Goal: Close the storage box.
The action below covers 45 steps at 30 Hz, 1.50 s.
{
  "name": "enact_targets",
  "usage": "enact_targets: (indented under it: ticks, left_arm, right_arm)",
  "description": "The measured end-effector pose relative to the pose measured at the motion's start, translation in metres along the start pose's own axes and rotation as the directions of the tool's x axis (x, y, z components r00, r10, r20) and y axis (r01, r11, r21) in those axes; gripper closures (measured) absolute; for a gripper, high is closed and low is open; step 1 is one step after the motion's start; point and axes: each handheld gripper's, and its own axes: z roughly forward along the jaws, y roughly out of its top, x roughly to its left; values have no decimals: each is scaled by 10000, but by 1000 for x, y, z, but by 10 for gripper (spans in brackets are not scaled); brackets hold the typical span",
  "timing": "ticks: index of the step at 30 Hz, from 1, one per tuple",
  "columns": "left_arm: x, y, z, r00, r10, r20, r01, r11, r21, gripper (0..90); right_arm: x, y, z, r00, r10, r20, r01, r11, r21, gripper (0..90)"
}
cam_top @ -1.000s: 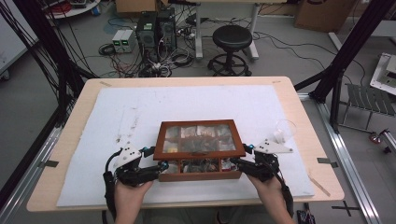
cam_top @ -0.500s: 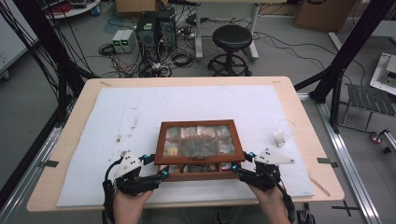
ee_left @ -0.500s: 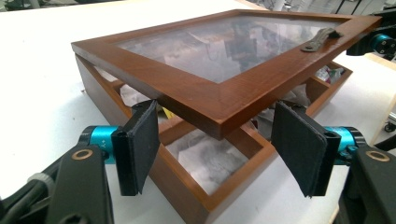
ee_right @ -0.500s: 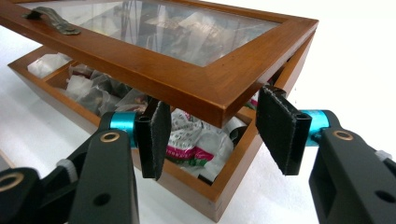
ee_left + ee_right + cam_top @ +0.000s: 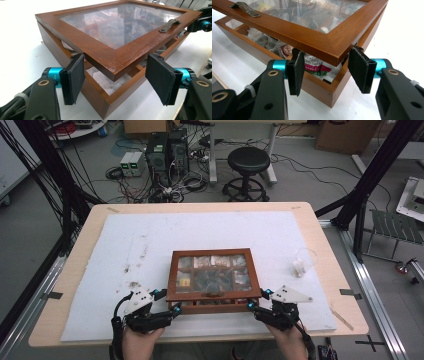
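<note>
The brown wooden box with a glass lid (image 5: 214, 280) stands on the white sheet (image 5: 100, 260) that covers the light wooden table (image 5: 325, 235), near the table's front edge. Its lid is raised a little at the front. The left gripper (image 5: 165, 306) is at the box's front left corner, the right gripper (image 5: 257, 301) at the front right corner. A small clear plastic bag (image 5: 302, 262) lies to the right of the box, apart from it.
</note>
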Motion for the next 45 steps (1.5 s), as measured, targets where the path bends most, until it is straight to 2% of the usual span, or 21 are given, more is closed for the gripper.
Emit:
enact_targets:
  ticks: [17,36,45]
  left_arm:
    - [-4,-11,4,9996,89,-285,-85,9998,151,325]
    - [-7,-21,6,9983,117,-578,-99,9995,312,359]
    - [-9,-25,7,9970,292,-713,-262,9987,434,376]
  right_arm:
    - [3,-10,0,9998,-115,190,112,9998,193,494]
    - [3,-18,1,9999,13,168,-20,9992,409,496]
    - [3,-22,1,9998,77,185,-85,9990,437,496]
